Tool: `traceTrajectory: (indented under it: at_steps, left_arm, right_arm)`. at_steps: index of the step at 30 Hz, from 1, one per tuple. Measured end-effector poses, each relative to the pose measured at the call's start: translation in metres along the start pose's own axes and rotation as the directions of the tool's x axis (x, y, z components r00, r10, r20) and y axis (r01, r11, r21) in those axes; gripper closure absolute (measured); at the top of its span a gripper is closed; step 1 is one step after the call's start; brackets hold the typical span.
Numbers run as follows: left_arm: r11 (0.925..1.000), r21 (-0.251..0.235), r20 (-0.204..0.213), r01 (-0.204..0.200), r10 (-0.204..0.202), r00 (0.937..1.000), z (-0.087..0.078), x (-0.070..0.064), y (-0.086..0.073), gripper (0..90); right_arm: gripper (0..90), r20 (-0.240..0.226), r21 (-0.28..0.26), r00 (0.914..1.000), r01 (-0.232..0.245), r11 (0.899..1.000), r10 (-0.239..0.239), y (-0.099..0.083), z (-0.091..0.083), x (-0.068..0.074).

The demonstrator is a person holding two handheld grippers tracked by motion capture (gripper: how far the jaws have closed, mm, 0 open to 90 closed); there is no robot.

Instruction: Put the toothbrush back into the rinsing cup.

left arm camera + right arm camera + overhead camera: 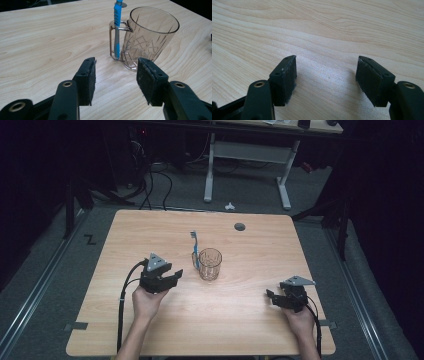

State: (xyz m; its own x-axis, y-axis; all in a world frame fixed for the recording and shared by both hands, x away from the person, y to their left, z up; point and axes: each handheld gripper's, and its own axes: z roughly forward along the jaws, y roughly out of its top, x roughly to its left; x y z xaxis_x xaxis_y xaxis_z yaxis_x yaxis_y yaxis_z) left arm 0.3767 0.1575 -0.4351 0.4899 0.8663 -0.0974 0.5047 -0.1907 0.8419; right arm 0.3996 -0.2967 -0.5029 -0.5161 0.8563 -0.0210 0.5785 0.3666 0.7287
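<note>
Clear glass mug (150, 35) stands mid-surface (150, 330), a blue toothbrush (116, 27) threaded through its handle. Your left claw (115, 80) gapes empty near it; your right claw (325, 80), well apart, gapes empty too.

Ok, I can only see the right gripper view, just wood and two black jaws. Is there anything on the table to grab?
Observer: Yes, an empty glass mug stands near the middle of the table.
Operator: Anything else?
Observer: A blue toothbrush lies flat beside the mug's handle.
Operator: Where's my other gripper?
Observer: The left gripper is open and points at the mug without touching it.
</note>
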Motion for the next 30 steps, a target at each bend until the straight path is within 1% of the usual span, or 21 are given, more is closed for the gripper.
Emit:
traceTrajectory:
  at_steps: [3, 9, 10, 15, 19, 25, 27, 28, 30]
  left_arm:
    - [1.0000, 0.002, -0.002, 0.002, -0.002, 1.0000, -0.001, 0.000, -0.003, 50.0]
    - [0.9998, 0.000, -0.002, 0.021, -0.021, 0.9998, -0.004, 0.001, -0.010, 50.0]
    - [0.9996, -0.001, 0.000, 0.029, -0.029, 0.9996, -0.004, 0.002, -0.012, 50.0]
    - [0.9997, 0.009, -0.003, 0.024, -0.024, 0.9997, -0.004, 0.001, -0.017, 50.0]
    - [0.9991, 0.019, 0.001, 0.038, -0.038, 0.9993, -0.002, 0.002, -0.022, 50.0]
    - [0.9986, 0.019, 0.004, 0.049, -0.049, 0.9988, -0.003, 0.002, -0.026, 50.0]
    - [0.9974, 0.012, 0.021, 0.071, -0.071, 0.9973, -0.002, 0.003, -0.029, 50.1]
    - [0.9965, 0.019, 0.020, 0.081, -0.082, 0.9964, -0.001, 0.004, -0.032, 50.0]
    - [0.9962, 0.021, 0.022, 0.084, -0.084, 0.9962, -0.001, 0.004, -0.034, 50.1]
  right_arm:
    - [33.6, 0.000, 0.000, 1.0000, 0.000, 1.000, 0.000, 0.000, 0.000, 0.000]
    - [33.6, 0.000, 0.000, 1.0000, 0.000, 1.000, 0.000, 0.000, 0.000, 0.000]
    - [33.6, 0.000, 0.000, 1.0000, 0.000, 1.000, 0.000, 0.000, 0.000, 0.000]
    - [33.6, 0.000, 0.000, 1.0000, 0.000, 1.000, 0.000, 0.000, 0.000, 0.000]
    - [33.6, 0.000, 0.000, 1.0000, 0.000, 1.000, 0.000, 0.000, 0.000, 0.000]
    - [33.6, 0.000, 0.000, 1.0000, 0.000, 1.000, 0.000, 0.000, 0.000, 0.000]
    - [33.6, 0.001, 0.000, 1.0000, 0.000, 1.000, 0.000, 0.000, 0.000, 0.000]
    - [33.6, 0.001, 0.000, 1.0000, 0.000, 1.000, 0.000, 0.000, 0.000, 0.000]
    - [33.6, 0.001, 0.000, 1.0000, 0.000, 1.000, 0.000, 0.000, 0.000, 0.000]
